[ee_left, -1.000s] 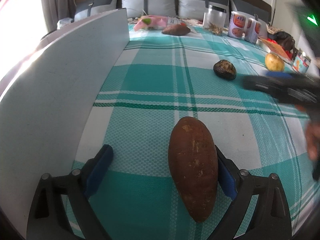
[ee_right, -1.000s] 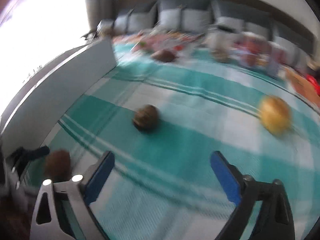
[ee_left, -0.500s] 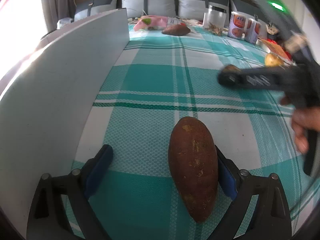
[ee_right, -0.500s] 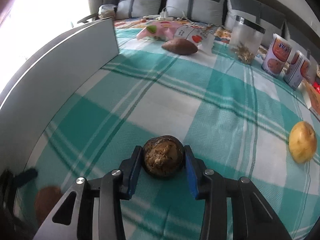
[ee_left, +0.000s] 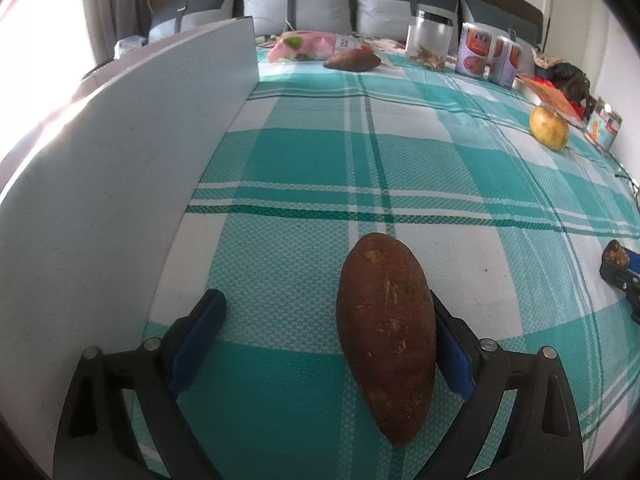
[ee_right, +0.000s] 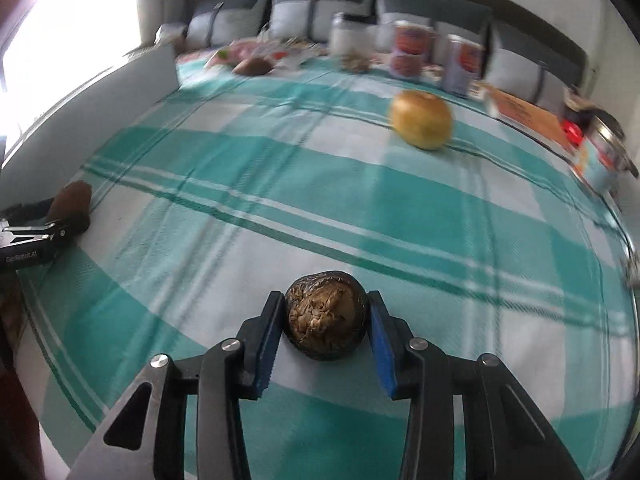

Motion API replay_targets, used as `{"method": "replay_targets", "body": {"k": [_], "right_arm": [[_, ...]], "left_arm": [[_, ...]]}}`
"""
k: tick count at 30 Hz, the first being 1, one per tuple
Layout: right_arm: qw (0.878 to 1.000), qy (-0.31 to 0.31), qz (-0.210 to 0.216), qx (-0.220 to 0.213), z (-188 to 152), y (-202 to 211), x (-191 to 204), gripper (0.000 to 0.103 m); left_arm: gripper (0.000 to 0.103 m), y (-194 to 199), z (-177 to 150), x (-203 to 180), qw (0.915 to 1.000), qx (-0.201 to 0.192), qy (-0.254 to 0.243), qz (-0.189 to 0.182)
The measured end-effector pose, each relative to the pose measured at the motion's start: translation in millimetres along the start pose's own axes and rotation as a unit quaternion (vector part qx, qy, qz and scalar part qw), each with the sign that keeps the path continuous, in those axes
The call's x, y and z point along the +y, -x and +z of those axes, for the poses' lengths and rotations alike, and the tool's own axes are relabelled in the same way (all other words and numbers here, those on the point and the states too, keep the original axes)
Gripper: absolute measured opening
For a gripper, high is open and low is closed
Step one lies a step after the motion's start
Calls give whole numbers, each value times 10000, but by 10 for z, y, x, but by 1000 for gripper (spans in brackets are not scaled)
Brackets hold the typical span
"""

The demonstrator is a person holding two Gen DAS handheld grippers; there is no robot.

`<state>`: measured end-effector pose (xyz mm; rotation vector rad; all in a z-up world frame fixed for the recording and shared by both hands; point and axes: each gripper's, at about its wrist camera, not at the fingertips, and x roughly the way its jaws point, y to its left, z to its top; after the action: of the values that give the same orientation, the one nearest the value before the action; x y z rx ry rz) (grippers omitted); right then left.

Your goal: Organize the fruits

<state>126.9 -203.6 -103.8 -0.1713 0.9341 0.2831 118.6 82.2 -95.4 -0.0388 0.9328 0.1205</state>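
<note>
A large brown sweet potato (ee_left: 386,336) lies on the teal checked cloth (ee_left: 320,160) between the fingers of my left gripper (ee_left: 324,304). It rests against the right pad; the left pad stands well apart, so this gripper is open. My right gripper (ee_right: 326,308) has a dark wrinkled round fruit (ee_right: 324,316) between its blue pads, both pads against its sides, low over the cloth; its jaws are opening. In the left wrist view the right gripper (ee_left: 620,272) shows at the right edge with that fruit (ee_left: 616,252). The right wrist view shows the left gripper (ee_right: 28,236) at the far left.
A tall white board (ee_left: 120,160) walls off the left side. A yellow round fruit (ee_left: 549,132) lies at the far right, and a second sweet potato (ee_left: 352,60) near the pillows. A clear jar (ee_left: 430,40), cans (ee_left: 476,50) and packets line the back.
My right gripper closed on the dark fruit, then carried it toward the near right side. The left gripper and its sweet potato have not moved.
</note>
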Motion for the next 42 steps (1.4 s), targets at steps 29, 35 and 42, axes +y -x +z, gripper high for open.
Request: {"method": "replay_targets", "body": {"k": [29,35,42], "right_arm": [[9977,-616,-204,181,-13,-116,-217,103],[9977,-615,-205,181,-13,-116,-216,103],[9977,-615,-204,180,-11,-117,-217,103]], "left_arm": [[96,1,4,-6,10000,1,4,-4],[96,2,4,-4,10000,0,6,-7],[96,1,4,-4,10000,1,6,-6]]}}
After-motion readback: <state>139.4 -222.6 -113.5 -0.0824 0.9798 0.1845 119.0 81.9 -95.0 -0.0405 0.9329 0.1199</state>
